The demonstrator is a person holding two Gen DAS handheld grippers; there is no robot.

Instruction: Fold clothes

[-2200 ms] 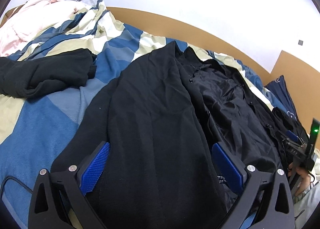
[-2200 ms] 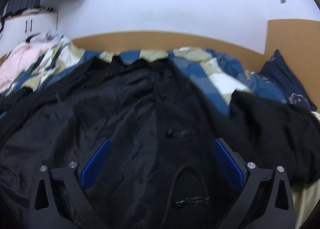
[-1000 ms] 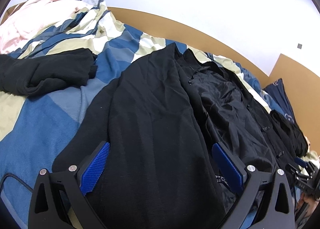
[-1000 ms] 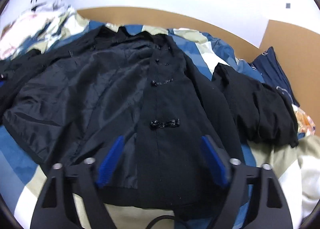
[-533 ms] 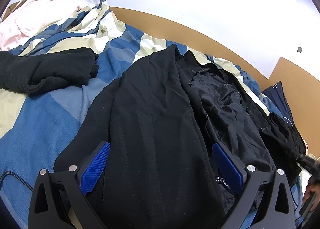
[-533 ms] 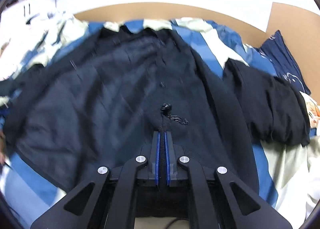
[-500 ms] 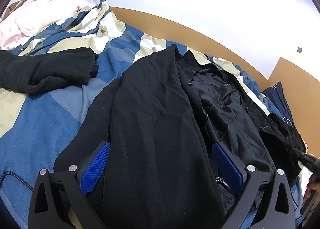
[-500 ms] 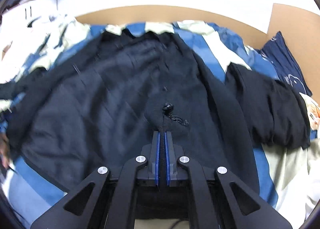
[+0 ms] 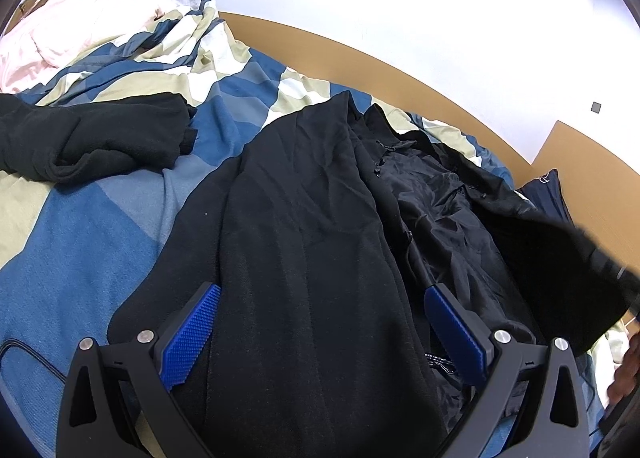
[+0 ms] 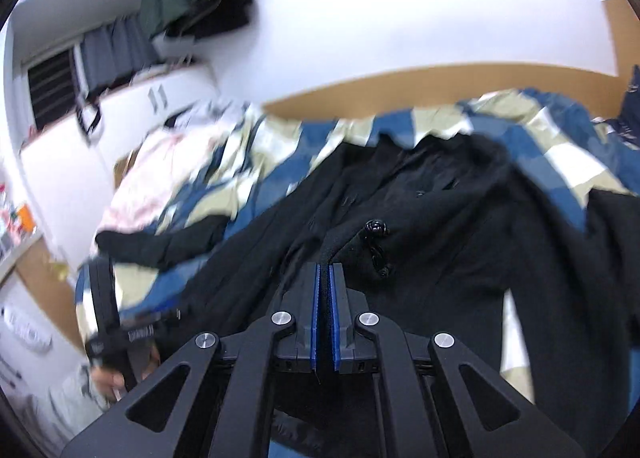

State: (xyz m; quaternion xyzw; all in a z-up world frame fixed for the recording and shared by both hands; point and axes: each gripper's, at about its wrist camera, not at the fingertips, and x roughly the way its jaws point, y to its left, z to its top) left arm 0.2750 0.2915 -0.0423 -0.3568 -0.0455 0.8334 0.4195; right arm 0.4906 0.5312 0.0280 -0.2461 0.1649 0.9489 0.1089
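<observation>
Well, the right gripper [image 10: 324, 278] pinches only the coat [image 10: 460, 242] hem near the bed's [image 9: 72, 242] foot (a thin bite), so it may slip. The left gripper [image 9: 320, 322] gapes wide, holding nothing down, so the coat could drag.

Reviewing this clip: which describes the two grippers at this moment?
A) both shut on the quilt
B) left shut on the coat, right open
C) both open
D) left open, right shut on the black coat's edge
D: the left gripper stands wide over the black coat, while the right gripper pinches its front edge.
</observation>
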